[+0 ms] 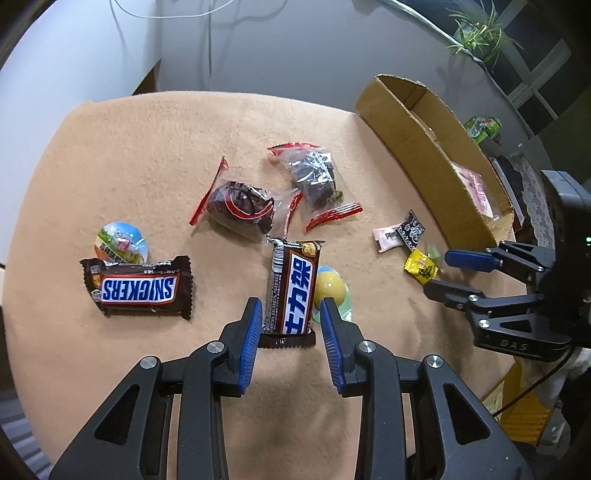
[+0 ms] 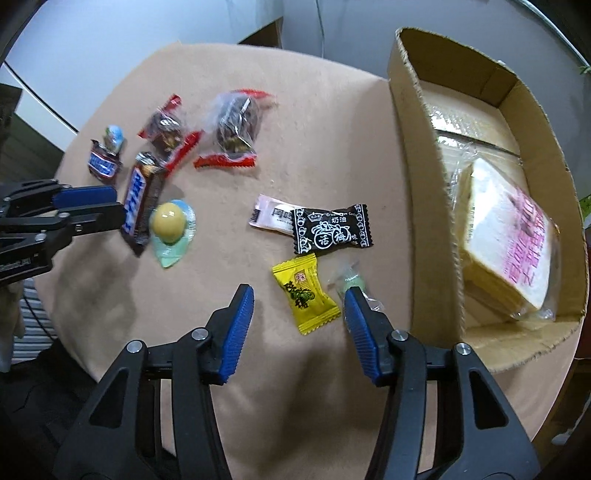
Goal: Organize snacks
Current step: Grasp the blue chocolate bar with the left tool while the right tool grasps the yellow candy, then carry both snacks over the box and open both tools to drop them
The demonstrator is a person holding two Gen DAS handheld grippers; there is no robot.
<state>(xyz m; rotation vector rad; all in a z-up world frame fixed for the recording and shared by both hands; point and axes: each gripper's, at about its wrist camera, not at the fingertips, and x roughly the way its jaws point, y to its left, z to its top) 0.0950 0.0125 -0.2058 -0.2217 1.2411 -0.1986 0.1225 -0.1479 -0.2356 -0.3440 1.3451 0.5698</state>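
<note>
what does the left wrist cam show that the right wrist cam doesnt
Only the left wrist view: a potted plant beyond the table, and the left tongs straddling the upright snickers bar.
Only the right wrist view: the box interior with the bagged bread, and the right tongs straddling the yellow candy.
Both: the cardboard box, black candy, lying snickers bar, and two red-edged dark snack packs.
</note>
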